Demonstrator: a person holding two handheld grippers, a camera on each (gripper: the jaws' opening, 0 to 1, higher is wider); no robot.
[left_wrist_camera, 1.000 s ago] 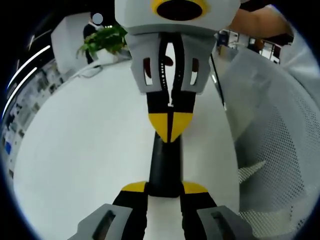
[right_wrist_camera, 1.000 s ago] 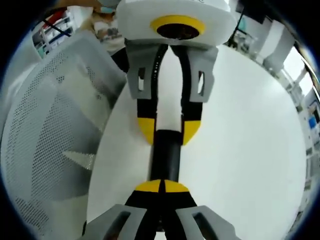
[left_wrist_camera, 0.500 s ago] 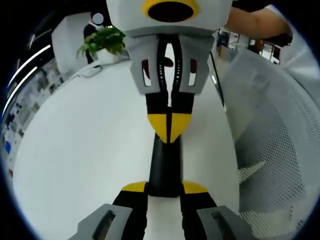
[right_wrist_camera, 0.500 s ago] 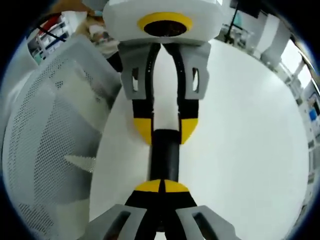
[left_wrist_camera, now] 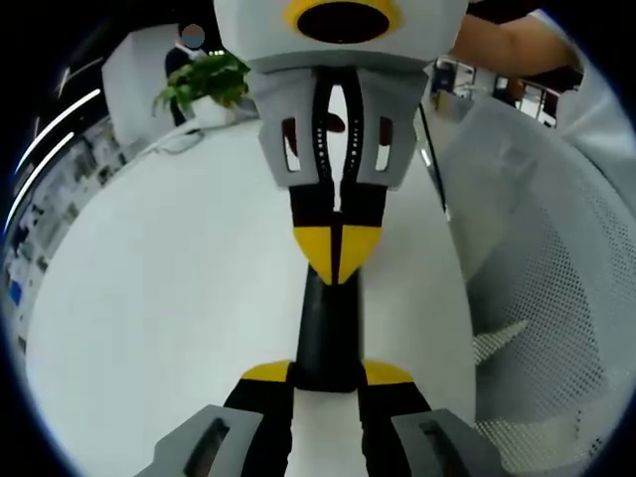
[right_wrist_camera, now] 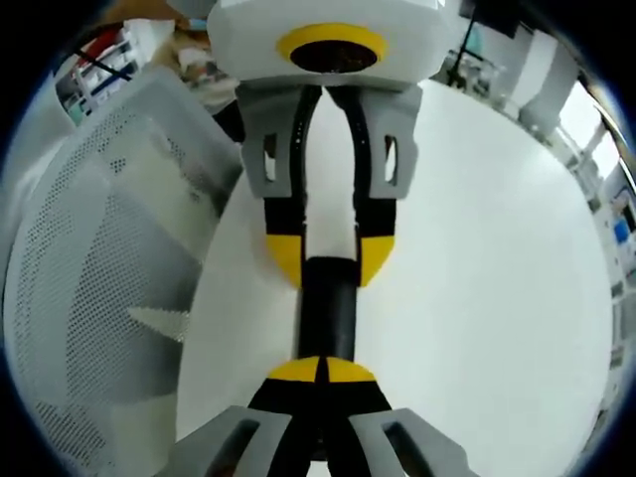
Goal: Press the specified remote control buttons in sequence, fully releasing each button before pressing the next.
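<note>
A slim black remote control (left_wrist_camera: 328,318) lies lengthwise between the two grippers, over the white table (left_wrist_camera: 159,298). In the left gripper view, my left gripper (left_wrist_camera: 328,376) is shut on the remote's near end, one yellow tip on each side. My right gripper (left_wrist_camera: 338,248) comes in from the top, its yellow tips closed together and resting on the remote's far end. In the right gripper view, my right gripper (right_wrist_camera: 323,370) is shut, its joined tips on the remote (right_wrist_camera: 328,308). The left gripper (right_wrist_camera: 331,260) clamps the remote from the opposite side. The buttons are hidden.
A grey mesh chair back (left_wrist_camera: 556,278) stands close beside the table, and shows as the chair (right_wrist_camera: 89,268) in the right gripper view. A potted plant (left_wrist_camera: 204,79) sits at the table's far edge. A person's arm (left_wrist_camera: 507,45) reaches behind the right gripper.
The right gripper view has shifted slightly, so that hand moved a little. Both grippers keep the same hold and contact on the remote.
</note>
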